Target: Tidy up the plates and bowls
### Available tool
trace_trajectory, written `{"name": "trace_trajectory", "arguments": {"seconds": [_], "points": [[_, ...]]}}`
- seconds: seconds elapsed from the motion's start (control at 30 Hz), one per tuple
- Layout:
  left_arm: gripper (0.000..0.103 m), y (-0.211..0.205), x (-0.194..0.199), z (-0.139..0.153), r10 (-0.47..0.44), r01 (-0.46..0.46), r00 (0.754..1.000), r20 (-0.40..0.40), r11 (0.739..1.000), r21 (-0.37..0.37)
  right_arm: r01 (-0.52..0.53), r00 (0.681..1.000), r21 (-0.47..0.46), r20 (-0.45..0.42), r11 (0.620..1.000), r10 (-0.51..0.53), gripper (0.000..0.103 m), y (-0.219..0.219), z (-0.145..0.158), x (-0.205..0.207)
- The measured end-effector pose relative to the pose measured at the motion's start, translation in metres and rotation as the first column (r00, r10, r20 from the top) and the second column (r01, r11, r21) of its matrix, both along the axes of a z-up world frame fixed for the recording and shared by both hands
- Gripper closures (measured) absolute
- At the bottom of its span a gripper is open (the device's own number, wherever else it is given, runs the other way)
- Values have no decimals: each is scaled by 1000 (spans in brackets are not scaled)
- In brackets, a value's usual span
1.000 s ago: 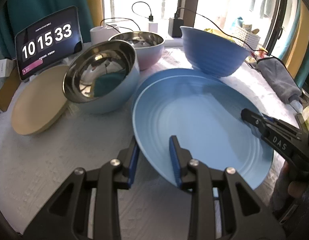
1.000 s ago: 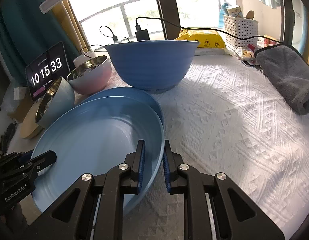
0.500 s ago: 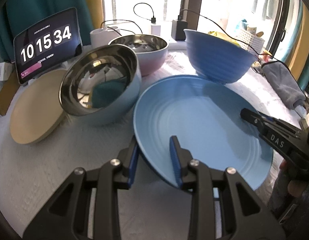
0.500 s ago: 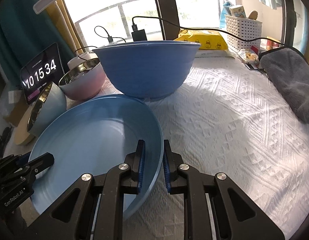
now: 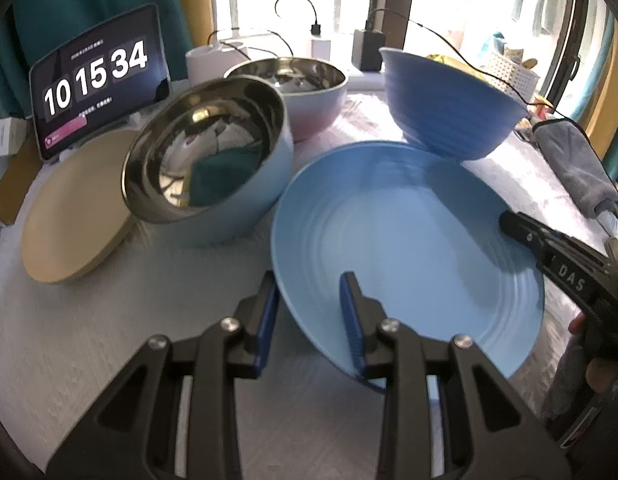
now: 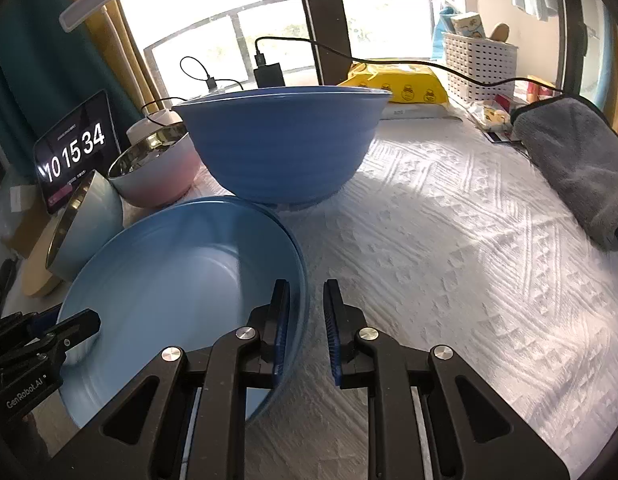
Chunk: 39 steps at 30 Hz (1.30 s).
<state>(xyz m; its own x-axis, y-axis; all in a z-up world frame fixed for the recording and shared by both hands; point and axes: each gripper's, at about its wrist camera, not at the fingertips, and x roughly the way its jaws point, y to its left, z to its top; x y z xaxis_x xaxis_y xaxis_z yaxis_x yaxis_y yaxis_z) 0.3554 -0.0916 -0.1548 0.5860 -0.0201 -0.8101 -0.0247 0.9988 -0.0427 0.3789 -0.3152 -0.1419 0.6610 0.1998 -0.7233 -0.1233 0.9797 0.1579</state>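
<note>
A large light blue plate point(image 5: 409, 240) is held between both grippers above the white cloth. My left gripper point(image 5: 309, 312) straddles its near left rim, one finger under and one over. My right gripper point(image 6: 306, 332) straddles the plate's right rim point(image 6: 297, 280), its fingers slightly apart. A big blue bowl point(image 5: 449, 108) stands behind the plate. A steel bowl with a light blue outside point(image 5: 205, 164) leans tilted on a tan plate point(image 5: 77, 208). A steel bowl with a pink outside point(image 5: 301, 88) stands behind it.
A tablet clock point(image 5: 97, 76) stands at the back left. A grey towel point(image 6: 581, 164), a white basket point(image 6: 481, 64) and a yellow pack point(image 6: 397, 84) lie at the back right. Cables and chargers run along the window sill. White cloth point(image 6: 449, 260) covers the table.
The held plate has moved forward and down over a second blue plate that showed beneath it a second ago and is now hidden. The right fingers have opened slightly.
</note>
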Motion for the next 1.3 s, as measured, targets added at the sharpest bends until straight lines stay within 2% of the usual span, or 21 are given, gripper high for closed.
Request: {"name": "trace_trajectory", "arguments": {"seconds": [0.13,0.23,0.5,0.83,1.3], "points": [[68,0,-6,3,-4,4,1000,8,1000,-15,5,1000,4,3,1000,-5,82,0,3,-4],[61,-1,-9,6,-11,12,1000,16,999,-42,6,1000,3,3,1000,-6,82,1,5,-7],[60,3,-23,15,-7,10,999,38,998,-66,10,1000,7,17,1000,-10,81,4,13,-21],[59,19,-49,24,12,-7,998,57,996,-86,16,1000,15,25,1000,-16,75,10,17,-38],[59,51,-77,16,58,-53,997,41,992,-118,10,1000,14,29,1000,-10,71,28,20,-62]]}}
